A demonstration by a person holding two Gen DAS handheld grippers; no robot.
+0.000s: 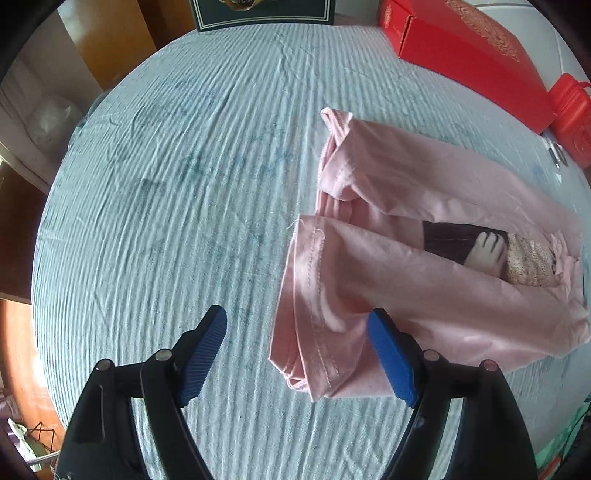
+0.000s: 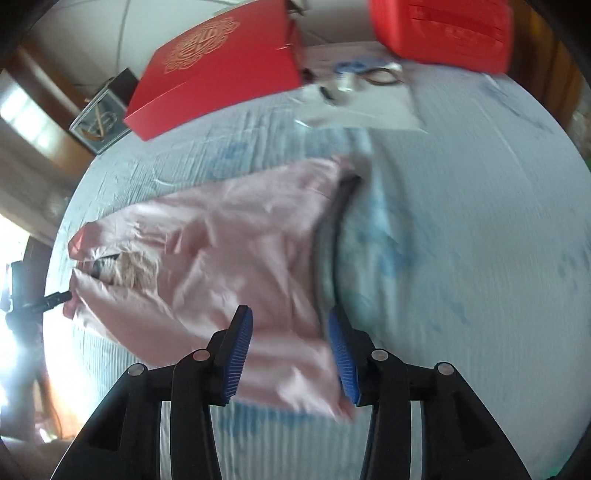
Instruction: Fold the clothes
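A pink garment (image 1: 406, 266) lies partly folded on the light blue striped cloth (image 1: 166, 184), its two folded flaps leaving a gap where a printed picture (image 1: 491, 254) shows. My left gripper (image 1: 295, 354) is open, with the garment's near hemmed corner between its blue pads (image 1: 201, 358). In the right wrist view the same pink garment (image 2: 229, 243) lies crumpled, with a dark edge along its right side. My right gripper (image 2: 290, 354) is open over the garment's near corner, which lies between the pads. This view is blurred by motion.
A red box (image 1: 461, 48) and a red container (image 1: 570, 114) stand at the back right; they also show in the right wrist view as the box (image 2: 218, 70) and container (image 2: 443, 33). A dark framed box (image 1: 262, 13) stands at the far edge. Small items on paper (image 2: 362, 96) lie beyond the garment.
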